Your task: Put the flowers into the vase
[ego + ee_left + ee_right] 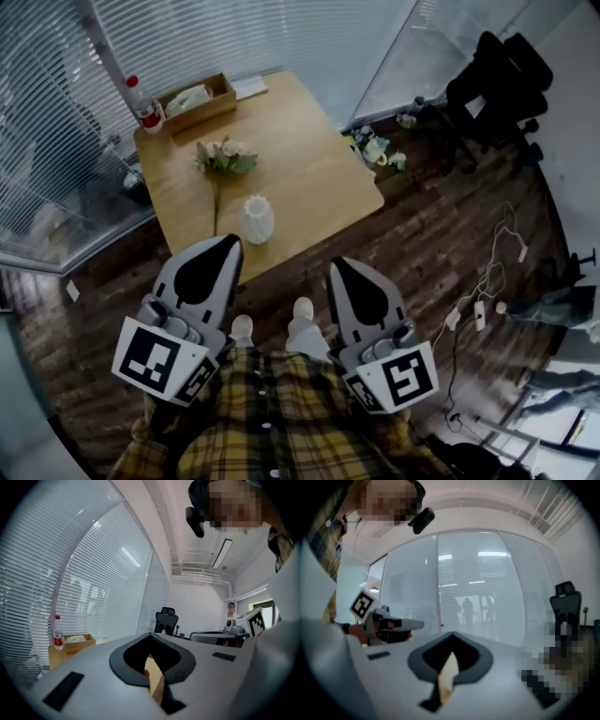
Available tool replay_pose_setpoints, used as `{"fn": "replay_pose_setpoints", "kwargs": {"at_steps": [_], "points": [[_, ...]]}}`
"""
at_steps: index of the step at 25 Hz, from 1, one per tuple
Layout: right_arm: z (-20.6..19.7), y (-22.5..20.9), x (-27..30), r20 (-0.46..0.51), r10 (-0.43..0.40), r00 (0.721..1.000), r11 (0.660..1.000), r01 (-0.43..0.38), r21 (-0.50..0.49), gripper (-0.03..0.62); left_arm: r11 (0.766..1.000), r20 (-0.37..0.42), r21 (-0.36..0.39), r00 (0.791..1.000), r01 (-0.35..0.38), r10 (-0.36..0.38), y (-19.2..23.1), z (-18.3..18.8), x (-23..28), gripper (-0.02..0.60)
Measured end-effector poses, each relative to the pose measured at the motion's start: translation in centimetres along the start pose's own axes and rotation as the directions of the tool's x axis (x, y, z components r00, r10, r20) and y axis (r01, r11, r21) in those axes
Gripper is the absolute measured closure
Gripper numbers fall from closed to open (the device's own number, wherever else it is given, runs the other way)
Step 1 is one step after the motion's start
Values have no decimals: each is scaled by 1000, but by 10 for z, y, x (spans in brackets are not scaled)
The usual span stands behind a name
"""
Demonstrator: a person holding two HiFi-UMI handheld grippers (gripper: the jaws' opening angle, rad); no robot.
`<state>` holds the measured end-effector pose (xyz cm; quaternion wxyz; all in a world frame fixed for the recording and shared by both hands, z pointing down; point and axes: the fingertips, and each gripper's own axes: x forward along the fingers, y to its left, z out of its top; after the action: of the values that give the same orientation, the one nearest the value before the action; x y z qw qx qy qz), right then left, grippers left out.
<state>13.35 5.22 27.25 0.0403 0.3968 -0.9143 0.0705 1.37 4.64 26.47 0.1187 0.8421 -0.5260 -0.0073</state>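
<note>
Head view shows left claw [229,242] and right claw [338,266] seemingly closed, empty.

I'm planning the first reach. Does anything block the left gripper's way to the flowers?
Nothing visible does. The flowers lie on the table with the stem end toward the left gripper. The vase stands close beside the stem, not across the path.

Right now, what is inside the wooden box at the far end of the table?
A crumpled pale thing, perhaps cloth or paper, fills the wooden box. It covers the bottom, so anything lying under it cannot be seen.
</note>
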Motion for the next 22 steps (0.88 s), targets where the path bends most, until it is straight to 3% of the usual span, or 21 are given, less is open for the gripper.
{"fn": "replay_pose_setpoints", "kwargs": {"at_steps": [3, 6, 12, 18, 22], "points": [[6, -26, 7, -3, 96, 995, 995, -96, -21, 582, 995, 39, 1, 994, -105, 105, -3, 7, 15, 572], [11, -46, 14, -10, 181, 983, 983, -181, -40, 582, 978, 74, -16, 975, -209, 210, -3, 14, 21, 572], [4, -65, 25, -49, 322, 945, 946, -324, -32, 582, 914, 61, -46, 912, -402, 405, -2, 6, 4, 572], [-5, -64, 57, -78, 394, 916, 919, -395, 4, 582, 857, 47, -68, 857, -510, 513, 23, 3, -11, 572], [-2, -62, 85, -83, 405, 910, 914, -407, -3, 582, 840, 57, -86, 839, -535, 540, 48, 6, -12, 572]]}}
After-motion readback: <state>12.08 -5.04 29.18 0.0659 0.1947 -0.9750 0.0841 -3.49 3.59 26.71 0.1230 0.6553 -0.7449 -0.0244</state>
